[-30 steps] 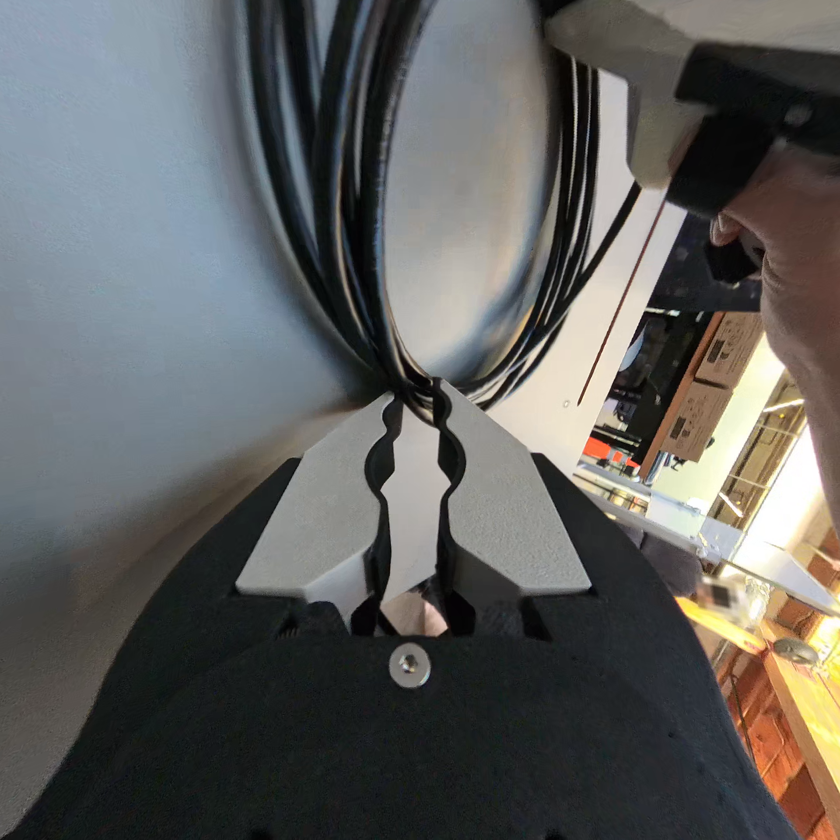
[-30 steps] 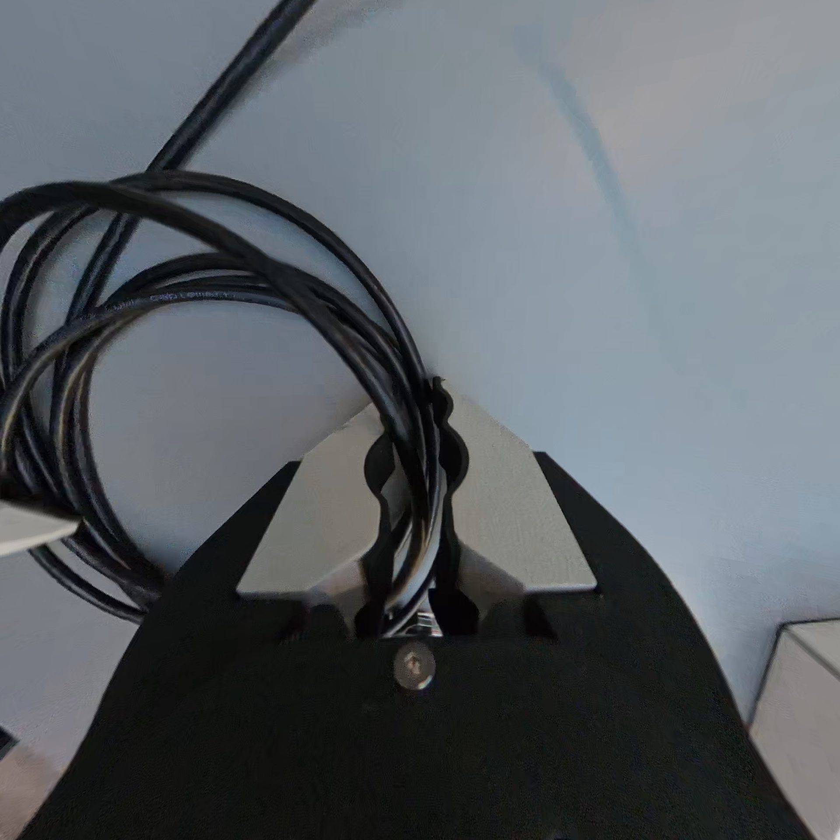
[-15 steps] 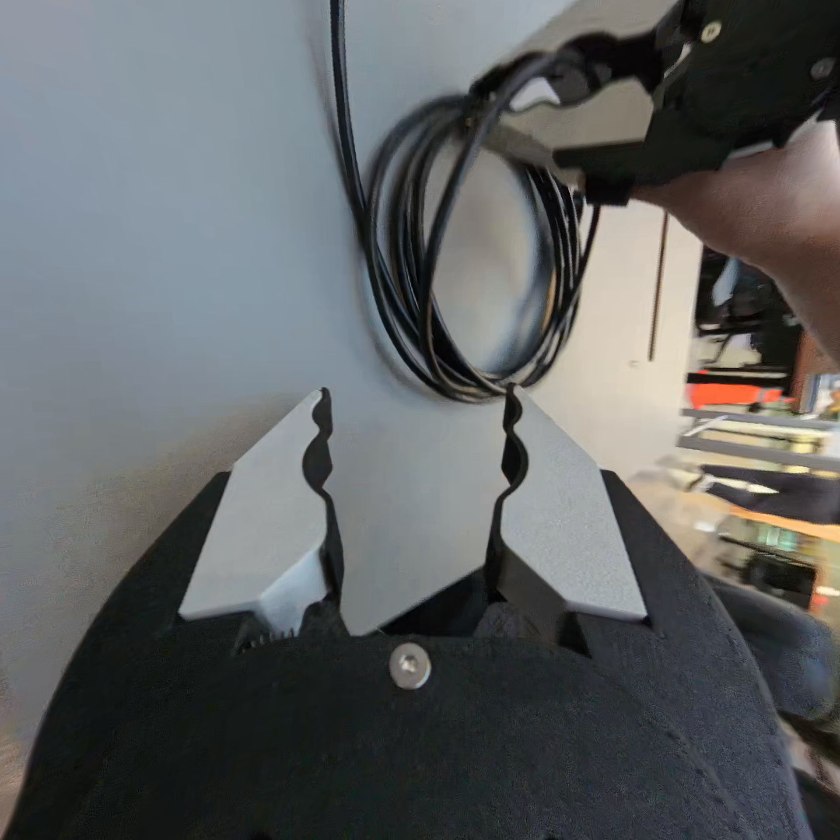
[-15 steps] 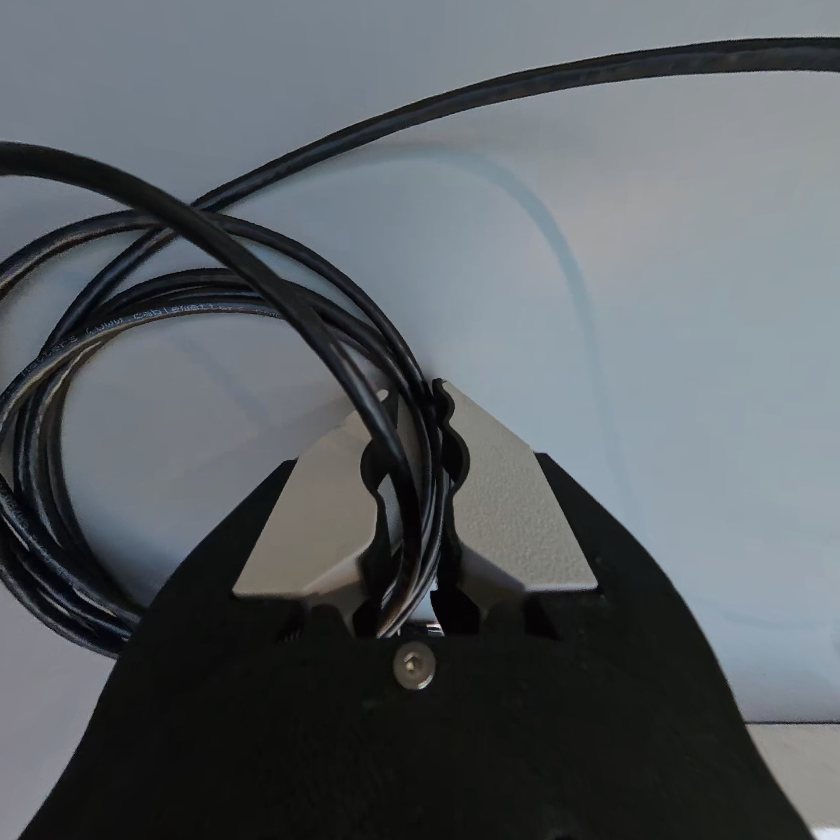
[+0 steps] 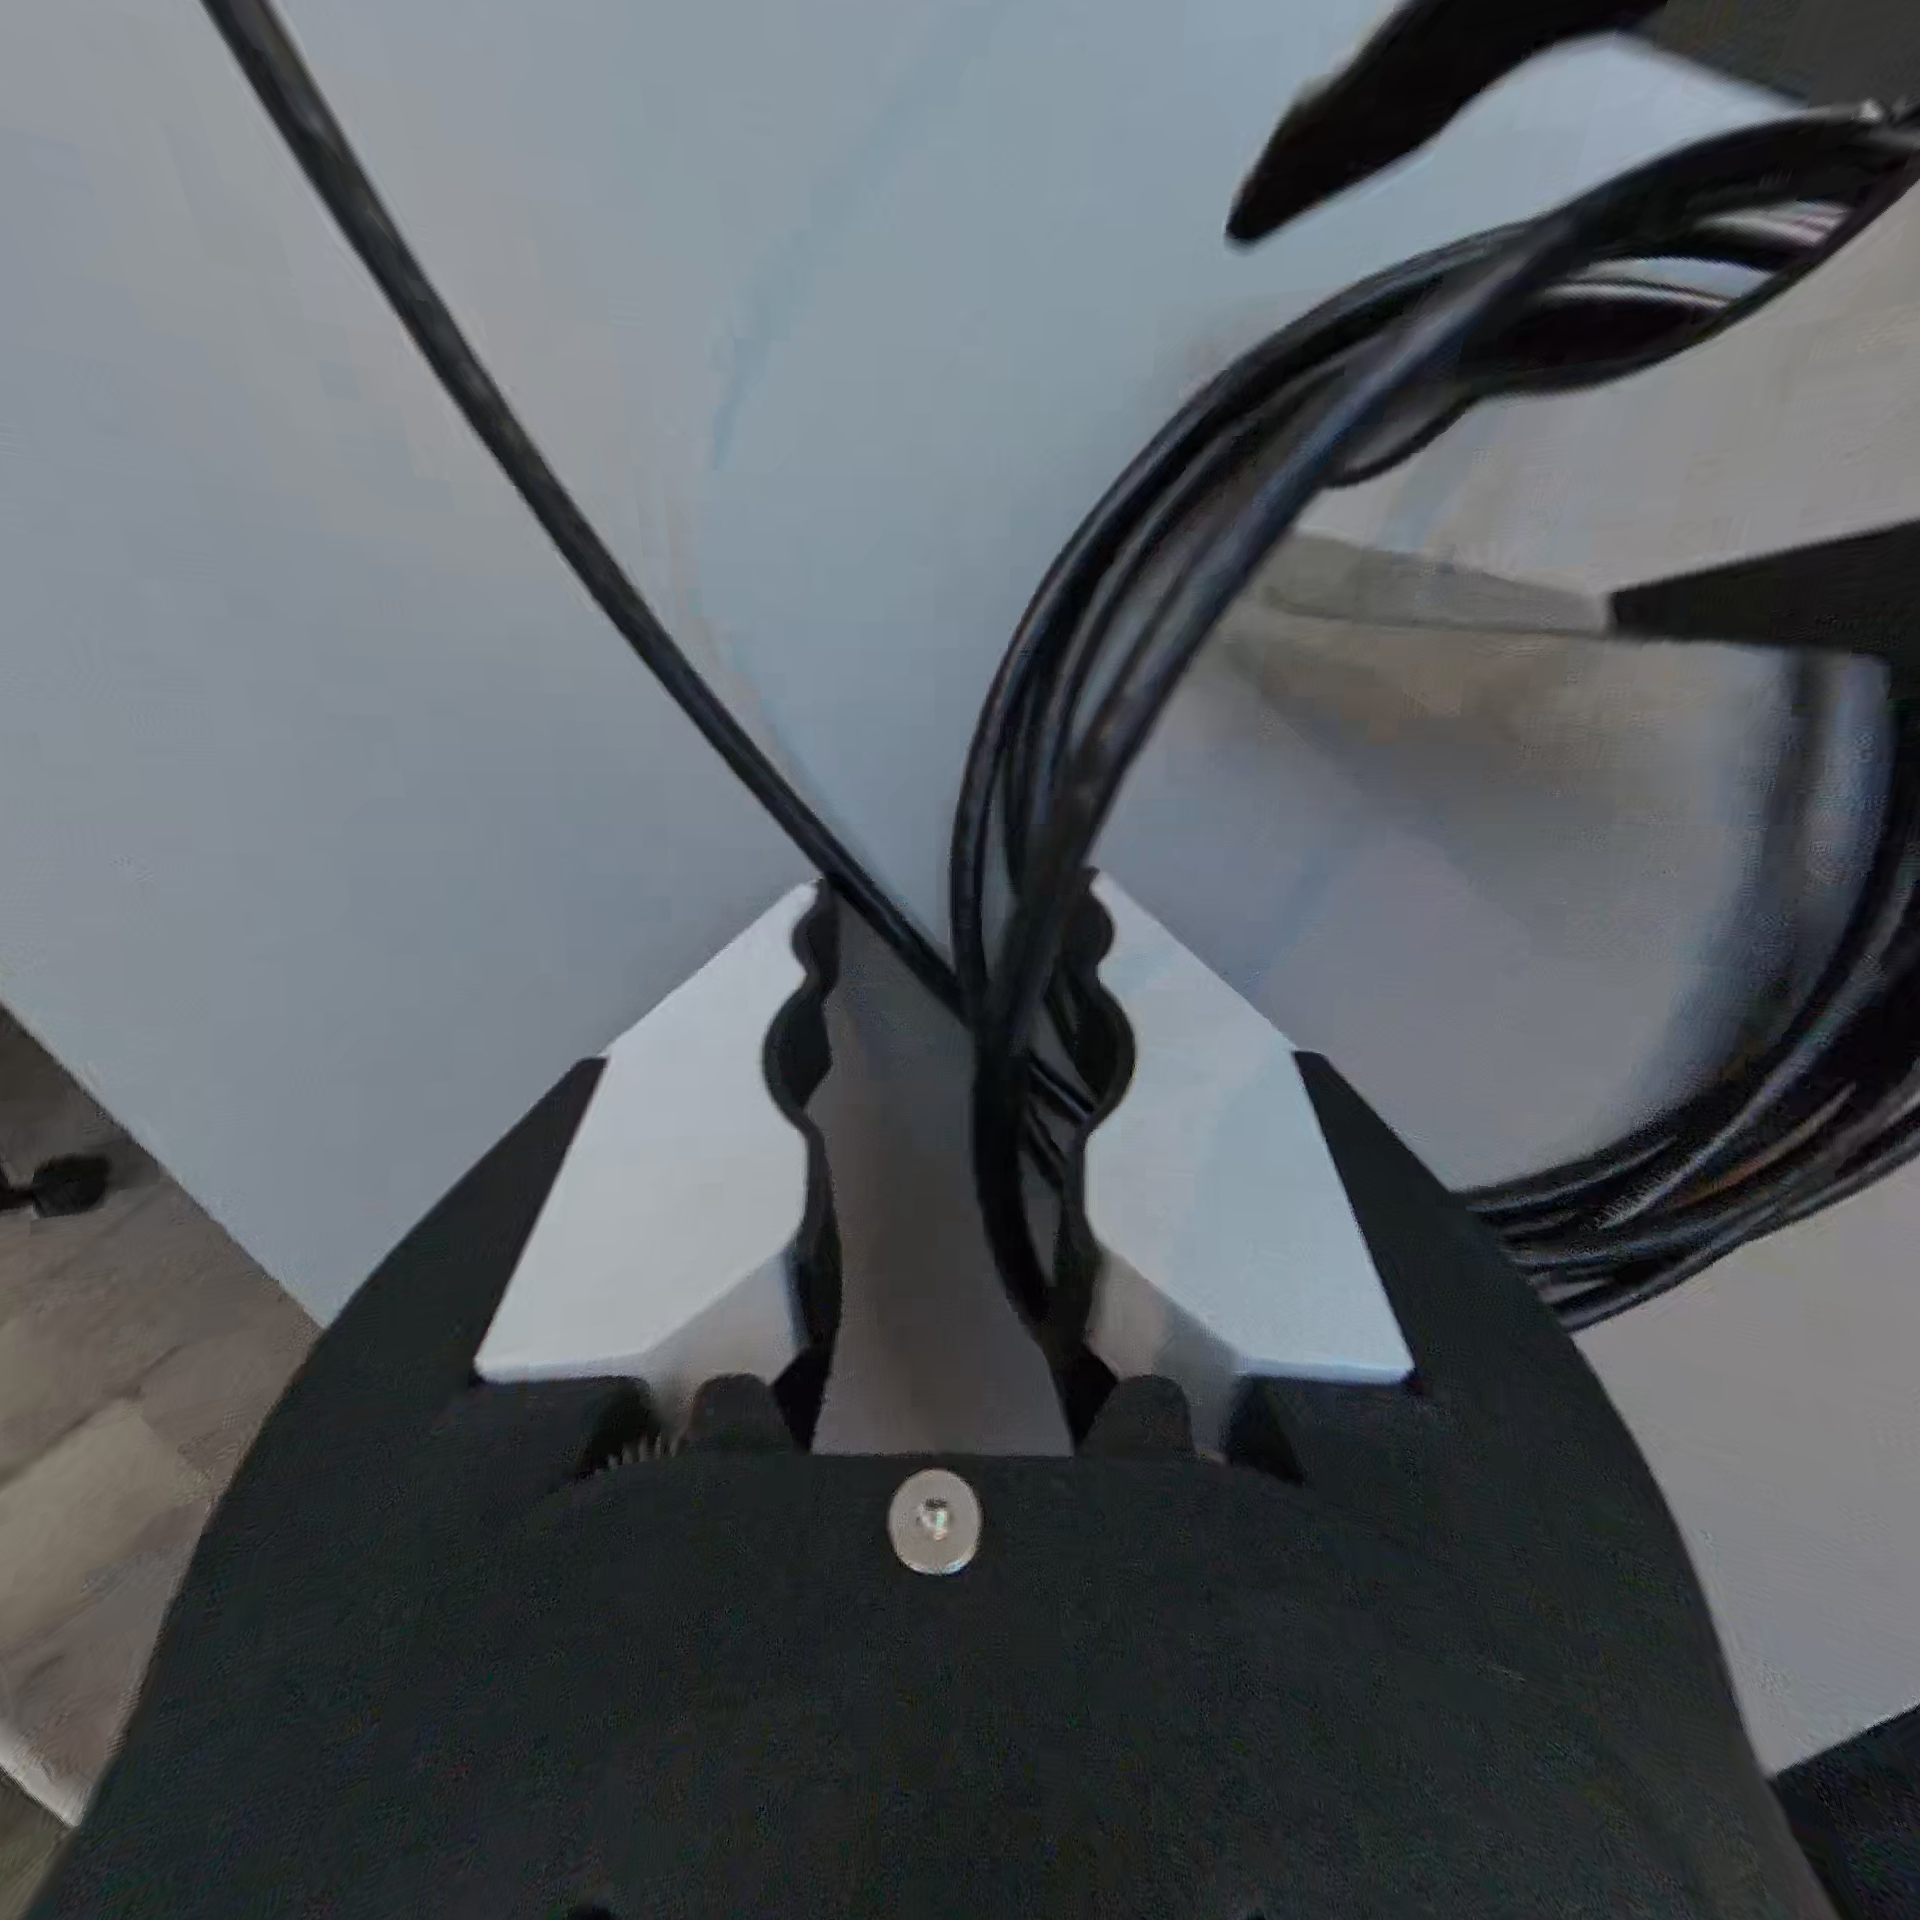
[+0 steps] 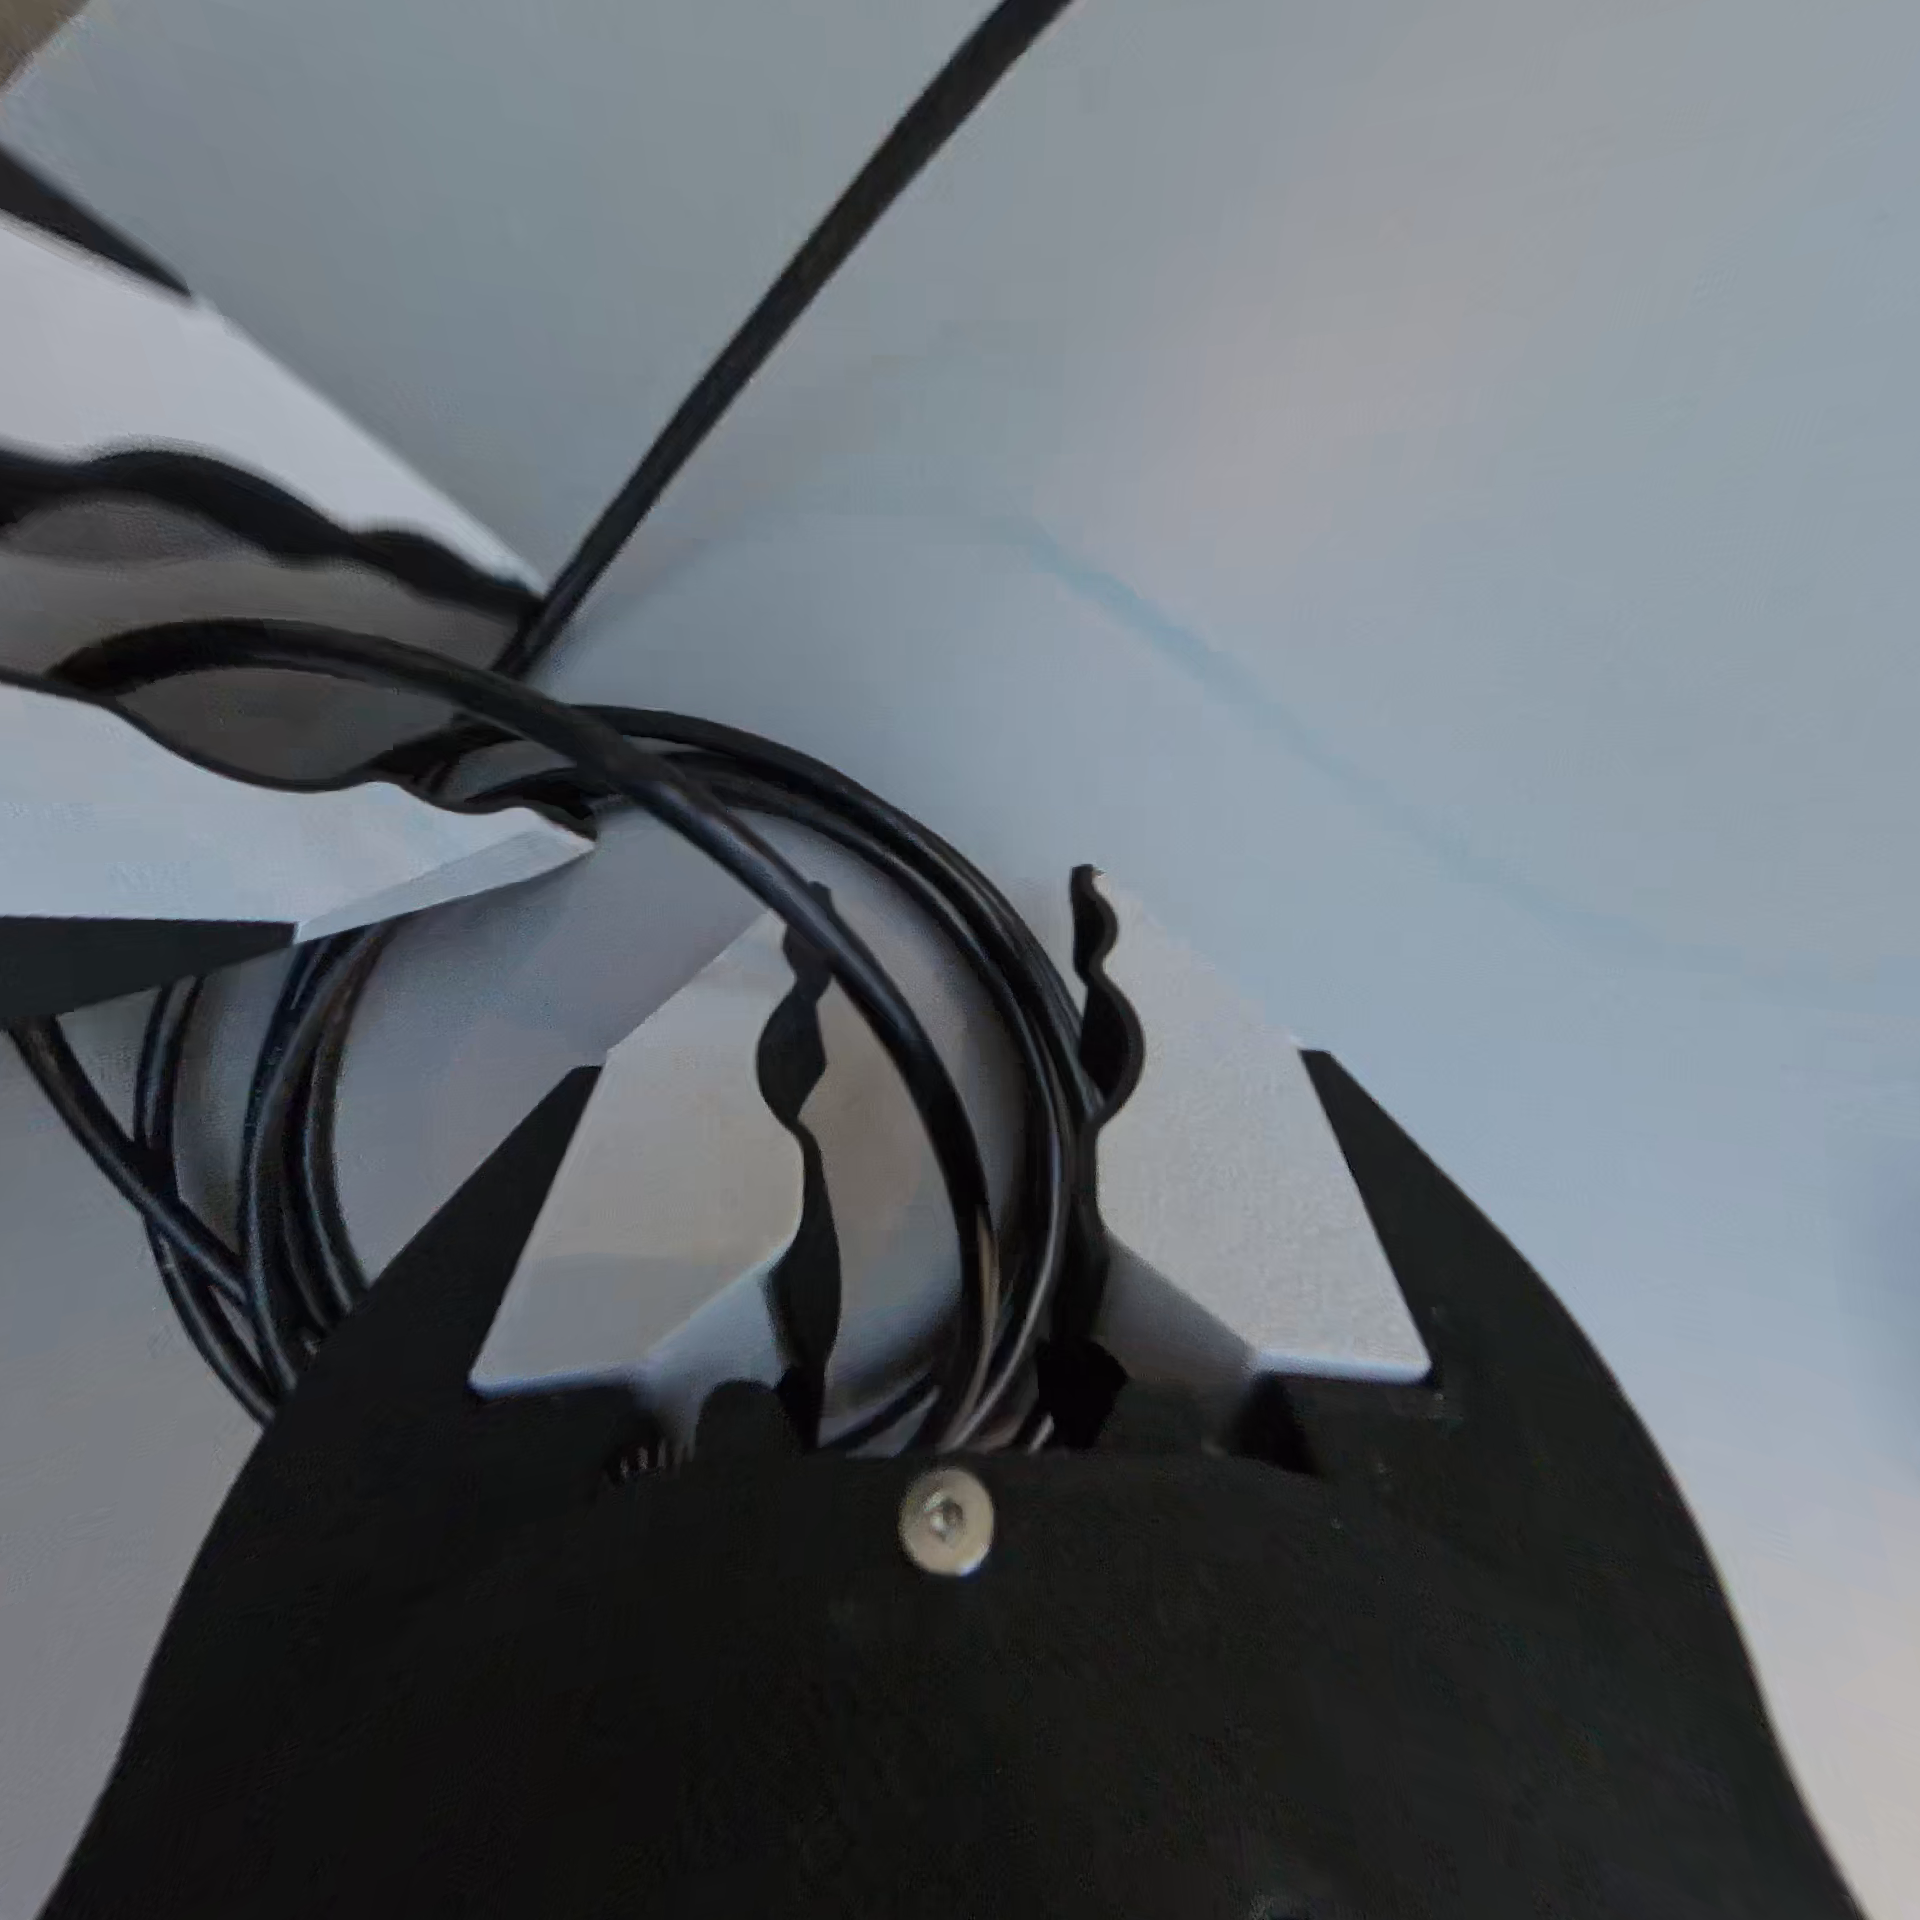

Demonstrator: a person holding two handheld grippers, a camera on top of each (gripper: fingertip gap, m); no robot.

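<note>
With both jaws apart: black cable coil (image 5: pixel 1049 790) betw. left gripper (image 5: pixel 956 904) & right gripper (image 6: pixel 940 914) fingers (white tabletop (image 6: pixel 1455 416) beneath)

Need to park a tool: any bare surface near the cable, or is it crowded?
Free: white surface right of the loose strand. Crowded: coil, threaded between fingers of left gripper and right gripper.

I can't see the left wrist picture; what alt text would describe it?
A coil of black cable runs between the two grey fingers of the left tool, whose jaws stand apart, above a white table. One strand leads away to the upper left; the right tool's blurred tips show at right.
</note>
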